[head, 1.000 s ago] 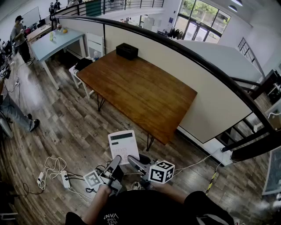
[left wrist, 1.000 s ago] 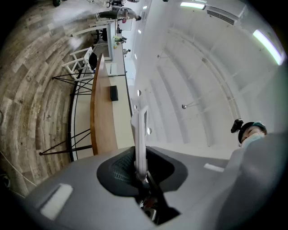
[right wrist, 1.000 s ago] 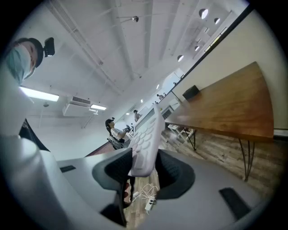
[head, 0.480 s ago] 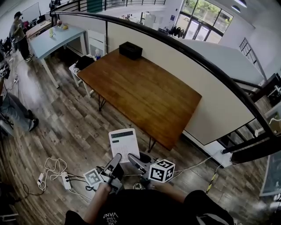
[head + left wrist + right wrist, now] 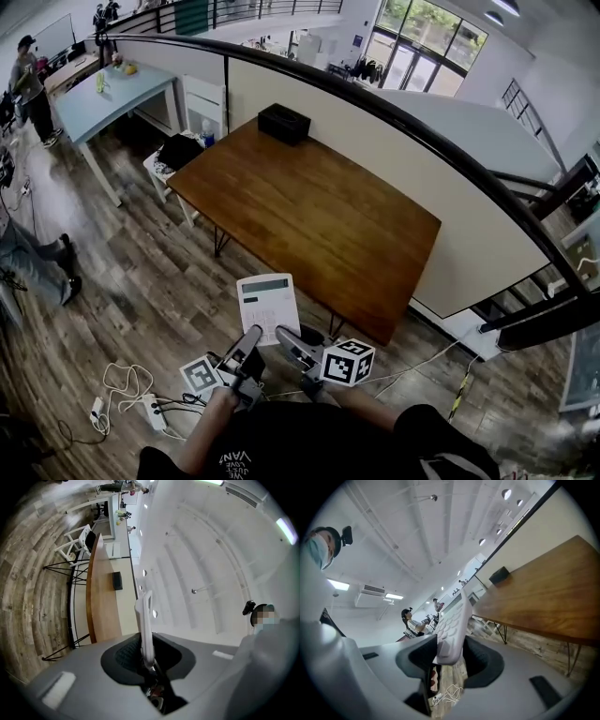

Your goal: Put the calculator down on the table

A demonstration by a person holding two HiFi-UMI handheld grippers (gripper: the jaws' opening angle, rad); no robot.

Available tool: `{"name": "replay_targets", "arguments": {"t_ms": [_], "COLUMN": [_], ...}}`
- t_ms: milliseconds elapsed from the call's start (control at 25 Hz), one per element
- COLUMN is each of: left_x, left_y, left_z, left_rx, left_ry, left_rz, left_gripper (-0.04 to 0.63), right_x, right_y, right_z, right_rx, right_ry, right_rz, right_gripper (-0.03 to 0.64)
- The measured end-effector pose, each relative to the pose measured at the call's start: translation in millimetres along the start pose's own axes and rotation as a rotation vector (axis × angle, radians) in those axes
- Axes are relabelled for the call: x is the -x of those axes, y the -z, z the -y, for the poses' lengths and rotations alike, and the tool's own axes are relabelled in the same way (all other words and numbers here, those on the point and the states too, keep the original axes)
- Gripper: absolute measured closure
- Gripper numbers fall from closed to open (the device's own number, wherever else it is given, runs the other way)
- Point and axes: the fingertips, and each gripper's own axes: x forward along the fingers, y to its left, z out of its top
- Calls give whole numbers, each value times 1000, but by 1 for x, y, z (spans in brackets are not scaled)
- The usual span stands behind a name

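Observation:
A white calculator (image 5: 267, 305) hangs over the wood floor, just short of the brown wooden table's (image 5: 309, 202) near corner. My left gripper (image 5: 251, 335) is shut on its lower edge; in the left gripper view the calculator (image 5: 144, 625) stands edge-on between the pads of that gripper (image 5: 146, 656). My right gripper (image 5: 284, 335) sits close beside it on the right. Its jaws (image 5: 450, 656) stand wide around the calculator's (image 5: 452, 625) lower corner, keys showing, with a gap on the right side. The table (image 5: 543, 602) stretches ahead.
A black box (image 5: 284, 123) stands at the table's far end. A power strip with cables (image 5: 150, 408) lies on the floor at lower left. A curved partition with a dark rail (image 5: 450, 187) runs behind the table. A light blue table (image 5: 112, 94) and a person (image 5: 28, 84) are far left.
Both grippers have moved with the calculator toward the table, whose near corner now lies closer. The hold on the calculator looks the same.

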Motion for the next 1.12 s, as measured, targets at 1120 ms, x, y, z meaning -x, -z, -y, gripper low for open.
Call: {"name": "replay_targets", "arguments": {"t_ms": [1120], "left_x": [-54], "left_y": [-156], "left_z": [-50], "left_rx": [34], "left_ry": [-2], "left_rz": [-122], "left_gripper": [541], "right_x": [-150], "right_y": [-61], "right_z": [40], "right_rx": [-63], "right_ry": [79], "right_rz": [59], "right_gripper": [448]}}
